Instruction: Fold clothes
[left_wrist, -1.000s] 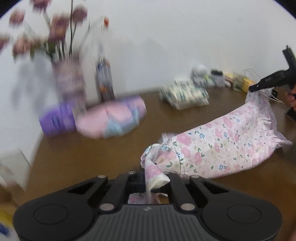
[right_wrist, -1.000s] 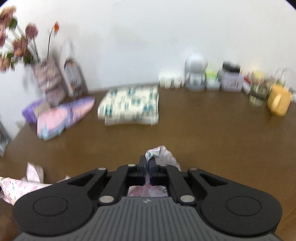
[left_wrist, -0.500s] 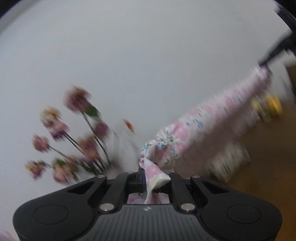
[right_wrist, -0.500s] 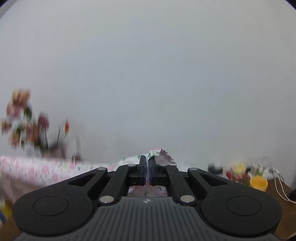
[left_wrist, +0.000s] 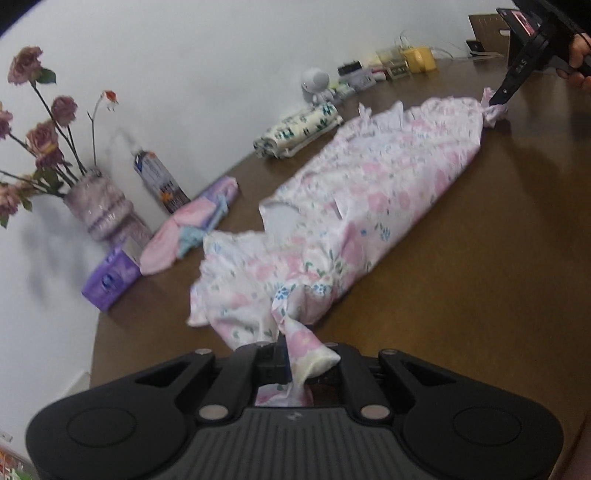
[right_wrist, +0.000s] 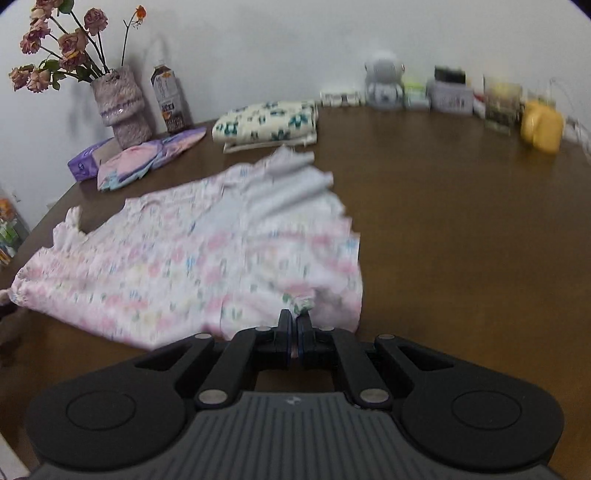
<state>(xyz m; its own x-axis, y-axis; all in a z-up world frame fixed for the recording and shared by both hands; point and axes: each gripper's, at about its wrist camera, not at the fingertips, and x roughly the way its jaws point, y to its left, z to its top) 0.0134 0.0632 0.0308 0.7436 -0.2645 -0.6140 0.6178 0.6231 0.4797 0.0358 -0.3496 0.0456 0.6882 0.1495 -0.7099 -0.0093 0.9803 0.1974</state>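
Fabric fills both sets of jaws. The left gripper (left_wrist: 291, 360) is clenched on a twisted corner of the floral garment (left_wrist: 369, 199), a pink-flowered tuft bunching out between its fingers and spilling to the right of them. The right gripper (right_wrist: 293, 332) is likewise clamped tight on another corner of the same garment (right_wrist: 192, 258), with a small crumpled knot of cloth poking up just past its fingertips.

Ahead of the left jaws the garment lies stretched in a long band across the brown table (left_wrist: 480, 277), running away up and to the right to its far corner, which the right gripper (left_wrist: 498, 96) pinches; a hand (left_wrist: 578, 55) holds that tool at the upper right edge. From the right wrist the cloth spreads out flat ahead and to the left of the jaws, resting on the table (right_wrist: 461, 240), blurred in its print.

Farther out, beyond the garment, sit a folded cream cloth with teal print (right_wrist: 269, 122), a folded pink and purple bundle (right_wrist: 147, 162), a purple tissue pack (right_wrist: 86, 162), a vase of dried roses (right_wrist: 122, 103) and a bottle (right_wrist: 170, 99), all near the white wall (right_wrist: 295, 44). Well off to the right of the right jaws stands a yellow cup (right_wrist: 543, 125) among small containers.
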